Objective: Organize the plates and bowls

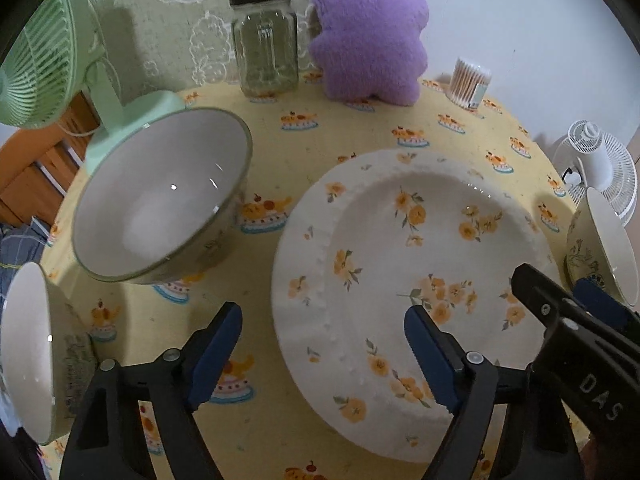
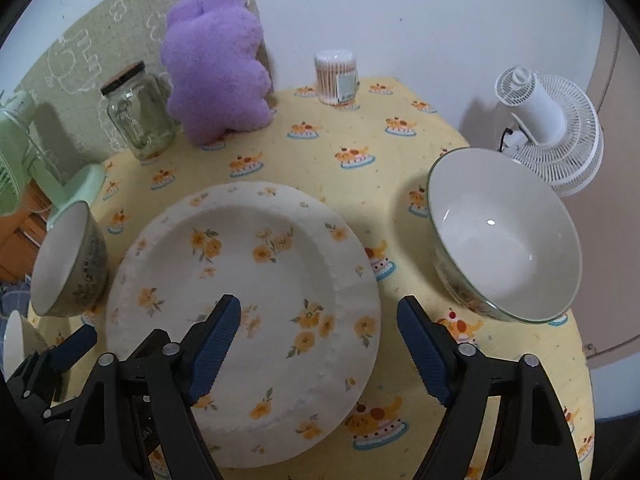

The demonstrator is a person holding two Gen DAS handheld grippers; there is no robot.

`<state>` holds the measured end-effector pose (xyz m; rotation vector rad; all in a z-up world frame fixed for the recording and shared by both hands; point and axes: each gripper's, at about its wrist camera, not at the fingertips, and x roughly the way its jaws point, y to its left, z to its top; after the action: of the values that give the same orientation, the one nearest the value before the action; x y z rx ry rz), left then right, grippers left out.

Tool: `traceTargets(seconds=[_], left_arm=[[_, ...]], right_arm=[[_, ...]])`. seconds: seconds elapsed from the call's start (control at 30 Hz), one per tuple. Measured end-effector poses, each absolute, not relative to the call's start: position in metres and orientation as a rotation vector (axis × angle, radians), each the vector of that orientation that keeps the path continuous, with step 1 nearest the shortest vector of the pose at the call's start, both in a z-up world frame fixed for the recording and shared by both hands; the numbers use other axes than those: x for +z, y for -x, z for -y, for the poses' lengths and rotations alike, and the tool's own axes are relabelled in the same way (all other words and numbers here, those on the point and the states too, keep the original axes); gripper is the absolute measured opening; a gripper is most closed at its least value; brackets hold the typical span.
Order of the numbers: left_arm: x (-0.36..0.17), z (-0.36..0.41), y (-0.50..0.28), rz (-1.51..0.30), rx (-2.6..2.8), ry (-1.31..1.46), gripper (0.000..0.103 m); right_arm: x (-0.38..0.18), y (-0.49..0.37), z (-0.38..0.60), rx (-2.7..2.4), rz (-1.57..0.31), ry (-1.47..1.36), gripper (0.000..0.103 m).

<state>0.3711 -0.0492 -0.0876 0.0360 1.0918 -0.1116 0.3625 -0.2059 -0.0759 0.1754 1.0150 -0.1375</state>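
A white plate with yellow flowers (image 1: 400, 264) (image 2: 244, 280) lies flat mid-table. One bowl (image 1: 160, 196) (image 2: 68, 256) stands left of it, another (image 2: 504, 236) (image 1: 600, 248) right of it. A third bowl (image 1: 28, 352) shows at the far left edge. My left gripper (image 1: 324, 352) is open, straddling the plate's left rim from above. My right gripper (image 2: 320, 344) is open, straddling the plate's right rim. Both are empty. The right gripper's fingers (image 1: 560, 308) also show in the left wrist view.
At the back stand a glass jar (image 1: 266, 44) (image 2: 138, 114), a purple plush toy (image 1: 368, 32) (image 2: 218, 68) and a cotton-swab tub (image 1: 470, 80) (image 2: 336, 78). A green fan (image 1: 44, 52) stands at the left, a white fan (image 2: 548, 128) (image 1: 600, 168) at the right. A yellow patterned cloth (image 2: 360, 140) covers the table.
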Motion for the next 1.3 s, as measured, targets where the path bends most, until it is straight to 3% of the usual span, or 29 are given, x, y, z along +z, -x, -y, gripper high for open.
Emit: traceTargets(seconds=[0.07, 0.23, 0.47, 0.5, 0.57, 0.6, 0.77, 0.83, 1.03, 1.3], left_arm=[[-0.092, 0.05, -0.373, -1.103, -0.12, -0.03, 0.081], [-0.1, 0.053, -0.377, -1.13, -0.149, -0.015, 0.071], [-0.096, 0.058, -0.373, -1.107, -0.155, -0.061, 0.071], [-0.093, 0.061, -0.37, -1.093, -0.157, -0.09, 0.071], [-0.092, 0.063, -0.367, -1.09, -0.183, -0.053, 0.066], [-0.1, 0.069, -0.367, -1.129, -0.178, -0.076, 0.063], [-0.106, 0.103, -0.35, -1.107, -0.165, -0.122, 0.062], [-0.111, 0.118, -0.342, -1.105, -0.16, -0.121, 0.066], [-0.124, 0.143, -0.334, -1.118, -0.128, -0.099, 0.075], [-0.132, 0.164, -0.332, -1.119, -0.116, -0.107, 0.076]], right_arm=[[-0.08, -0.366, 0.205, -0.134, -1.028, -0.165, 0.073], [-0.085, -0.37, 0.2, -0.154, -1.027, -0.113, 0.072], [-0.084, -0.371, 0.2, -0.165, -1.033, -0.099, 0.071], [-0.084, -0.37, 0.198, -0.154, -1.03, -0.099, 0.068], [-0.08, -0.369, 0.187, 0.019, -1.03, -0.174, 0.036], [-0.083, -0.369, 0.176, 0.045, -1.072, -0.161, 0.036], [-0.09, -0.367, 0.166, -0.015, -1.104, -0.151, 0.037], [-0.089, -0.363, 0.163, -0.046, -1.097, -0.121, 0.039], [-0.079, -0.354, 0.173, -0.096, -1.05, -0.11, 0.074], [-0.093, -0.353, 0.207, -0.184, -1.091, -0.155, 0.074]])
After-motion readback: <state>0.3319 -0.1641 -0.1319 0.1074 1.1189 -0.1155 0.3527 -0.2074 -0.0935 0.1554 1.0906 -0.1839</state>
